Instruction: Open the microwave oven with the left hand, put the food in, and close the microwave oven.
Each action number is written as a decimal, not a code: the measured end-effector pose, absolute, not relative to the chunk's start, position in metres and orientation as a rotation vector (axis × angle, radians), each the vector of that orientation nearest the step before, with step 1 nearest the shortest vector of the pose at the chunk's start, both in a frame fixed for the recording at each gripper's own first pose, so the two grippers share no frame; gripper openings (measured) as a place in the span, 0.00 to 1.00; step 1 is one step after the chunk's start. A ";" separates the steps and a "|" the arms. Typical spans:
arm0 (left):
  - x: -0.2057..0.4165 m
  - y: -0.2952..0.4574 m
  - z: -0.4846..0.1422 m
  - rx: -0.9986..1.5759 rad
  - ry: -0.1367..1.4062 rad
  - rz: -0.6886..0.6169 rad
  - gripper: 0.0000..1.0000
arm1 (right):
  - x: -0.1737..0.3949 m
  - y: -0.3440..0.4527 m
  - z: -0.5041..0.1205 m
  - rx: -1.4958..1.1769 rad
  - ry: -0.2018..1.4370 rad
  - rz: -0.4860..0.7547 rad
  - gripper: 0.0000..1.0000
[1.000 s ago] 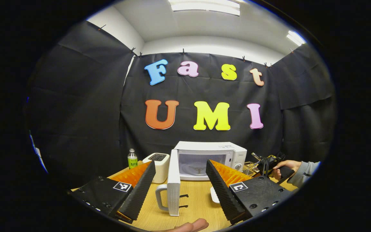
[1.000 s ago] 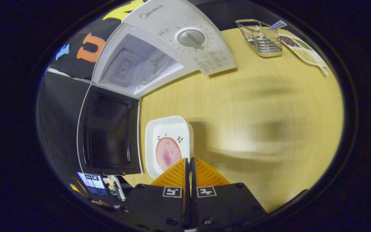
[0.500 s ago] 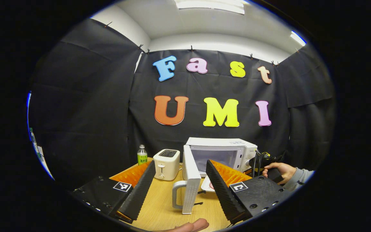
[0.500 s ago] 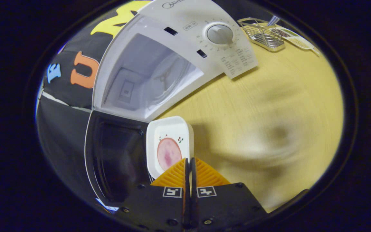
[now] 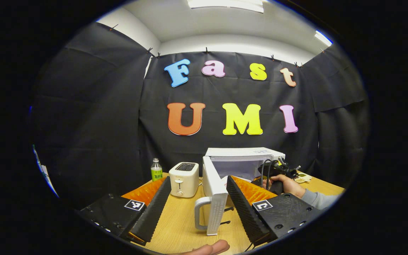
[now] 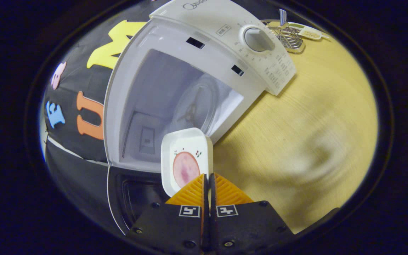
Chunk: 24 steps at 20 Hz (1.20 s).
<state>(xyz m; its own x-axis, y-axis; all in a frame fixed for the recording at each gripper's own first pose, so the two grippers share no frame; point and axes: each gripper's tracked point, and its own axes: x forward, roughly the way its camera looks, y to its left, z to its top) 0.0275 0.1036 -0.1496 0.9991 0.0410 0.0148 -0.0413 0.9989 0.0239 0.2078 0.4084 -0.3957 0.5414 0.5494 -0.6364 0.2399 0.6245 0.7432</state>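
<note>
The white microwave (image 5: 243,157) stands at the back of the table with its door (image 5: 215,202) swung wide open toward me, handle (image 5: 198,212) on the left. My left gripper (image 5: 198,180) is open, a little short of the door, with nothing between its fingers. A hand (image 5: 289,185) holds the right gripper (image 5: 276,170) in front of the oven's opening. My right gripper (image 6: 207,176) is shut on the near rim of a white square dish (image 6: 186,145) holding a pink slice of food (image 6: 185,169). The dish hangs just before the lit cavity (image 6: 168,102) and its glass turntable (image 6: 197,106).
A white toaster (image 5: 184,179) and a green-labelled bottle (image 5: 156,170) stand left of the microwave. The dark inner face of the door (image 6: 133,198) lies left of the dish. The control dial (image 6: 257,39), a wire basket (image 6: 289,33) and bare wooden table (image 6: 296,141) lie to the right.
The right gripper has carried the dish from over the table up to the oven's opening. In the left gripper view the hand has moved left, in front of the microwave; the left gripper stays open.
</note>
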 end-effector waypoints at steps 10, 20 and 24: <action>0.034 0.118 -0.168 0.007 0.014 0.039 0.95 | 0.301 0.423 -0.410 1.097 0.781 0.042 0.04; 0.036 0.123 -0.183 -0.039 0.038 0.039 0.94 | 0.335 0.423 -0.427 1.137 0.643 -0.068 0.05; 0.031 0.126 -0.180 -0.035 0.016 0.040 0.95 | 0.336 0.424 -0.425 1.119 0.584 -0.069 0.10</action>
<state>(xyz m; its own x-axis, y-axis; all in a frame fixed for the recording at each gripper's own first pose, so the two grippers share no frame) 0.0313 0.1262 -0.1797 0.9991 0.0393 -0.0162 -0.0399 0.9986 -0.0352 0.3364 0.4239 -0.4249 0.8490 0.2336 -0.4740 0.3373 0.4508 0.8264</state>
